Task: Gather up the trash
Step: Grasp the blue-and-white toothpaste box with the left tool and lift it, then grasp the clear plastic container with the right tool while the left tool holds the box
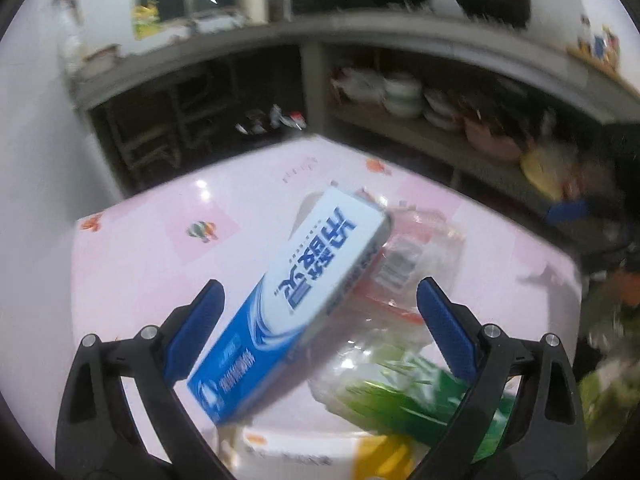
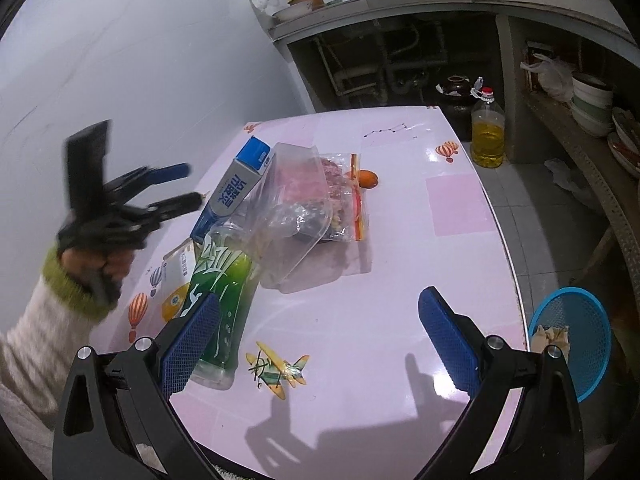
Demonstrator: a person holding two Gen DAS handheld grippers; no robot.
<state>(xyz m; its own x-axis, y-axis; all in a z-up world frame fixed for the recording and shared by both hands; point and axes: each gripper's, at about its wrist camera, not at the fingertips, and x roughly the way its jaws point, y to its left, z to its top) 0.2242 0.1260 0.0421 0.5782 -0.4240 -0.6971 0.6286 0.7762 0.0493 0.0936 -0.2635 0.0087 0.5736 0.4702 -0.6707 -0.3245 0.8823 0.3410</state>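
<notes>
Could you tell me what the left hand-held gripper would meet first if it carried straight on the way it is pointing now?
Most likely the blue and white box: it lies right between the open fingers of the left hand-held gripper, nearer than the clear plastic bag behind it. Motion blur leaves the exact depth uncertain.

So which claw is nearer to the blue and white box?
Left. The left claw is open just at the blue and white box, while the right claw is open farther back, at the table's near edge.
</notes>
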